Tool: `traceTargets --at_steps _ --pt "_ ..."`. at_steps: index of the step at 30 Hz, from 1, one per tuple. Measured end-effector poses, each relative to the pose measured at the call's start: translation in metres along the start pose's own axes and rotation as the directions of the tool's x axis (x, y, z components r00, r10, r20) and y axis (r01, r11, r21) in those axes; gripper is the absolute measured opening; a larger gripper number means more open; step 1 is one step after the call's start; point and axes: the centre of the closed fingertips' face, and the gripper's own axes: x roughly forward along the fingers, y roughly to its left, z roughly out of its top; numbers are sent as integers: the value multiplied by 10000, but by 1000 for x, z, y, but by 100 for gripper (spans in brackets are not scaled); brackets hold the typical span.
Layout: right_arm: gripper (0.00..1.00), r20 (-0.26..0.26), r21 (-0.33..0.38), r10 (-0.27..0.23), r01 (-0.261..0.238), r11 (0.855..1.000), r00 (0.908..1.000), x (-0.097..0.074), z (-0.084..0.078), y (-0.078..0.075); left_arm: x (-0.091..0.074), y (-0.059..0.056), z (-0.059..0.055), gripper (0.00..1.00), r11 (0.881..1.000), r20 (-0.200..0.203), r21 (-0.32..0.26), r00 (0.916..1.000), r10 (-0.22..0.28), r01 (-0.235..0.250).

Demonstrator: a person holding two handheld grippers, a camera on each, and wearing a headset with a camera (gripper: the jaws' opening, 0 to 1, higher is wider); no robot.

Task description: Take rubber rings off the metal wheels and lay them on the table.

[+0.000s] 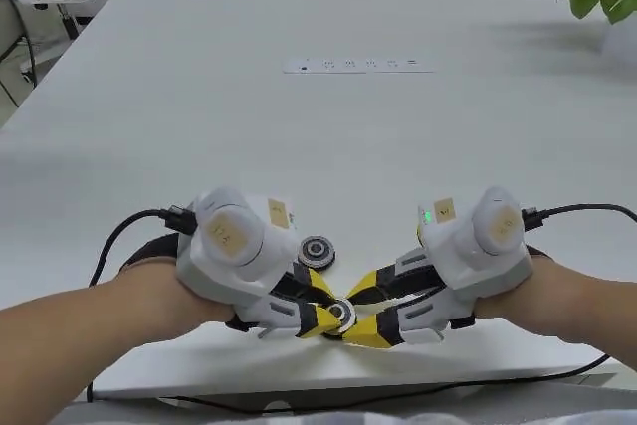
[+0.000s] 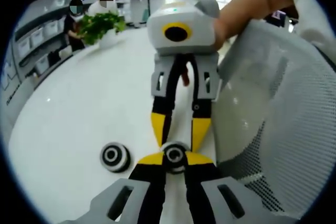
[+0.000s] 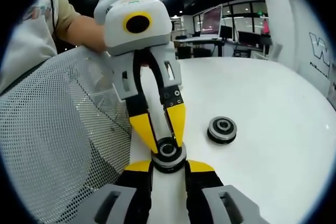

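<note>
Lower centre of the head view: left gripper (image 1: 328,312) and right gripper (image 1: 356,317) meet nose to nose on one wheel (image 1: 340,314), right at the near edge of the table (image 1: 448,126). Both pairs of jaws are closed onto it from opposite sides. Left gripper view has its own yellow tips either side of the wheel (image 2: 175,156) at bottom centre, and right gripper view shows the same (image 3: 169,151). Can't tell if the wheel rests on the table or hangs just off it. Second wheel (image 1: 316,249) sits free just above and left of the pair, nothing touching it.

Step as I read it: wheel pinned, rubber ring (image 3: 169,164) not off yet, dark band looks seated round the rim. Both wheels look ringed, so early in the task.

Next move needs split roles: one gripper keeps the metal clamped, the other gets a tip onto rubber only and rolls it over the flange. Can't tell which tips are on rubber and which on metal, and they're crowded. Slip risk is the wheel dropping off the edge, so I'd lay the ring further up the table
</note>
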Motion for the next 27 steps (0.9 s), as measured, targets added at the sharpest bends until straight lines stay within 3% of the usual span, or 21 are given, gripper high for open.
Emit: traceTargets --at_steps 6,27 --pt "13 -286 -245 -55 48 9997 9996 -3 -6 -2 0 0 0 13 10000 3 -26 10000 -13 13" --pt "0 -380 1173 -186 229 9928 9991 -5 -10 -6 0 0 0 13 10000 12 -18 10000 -5 5"
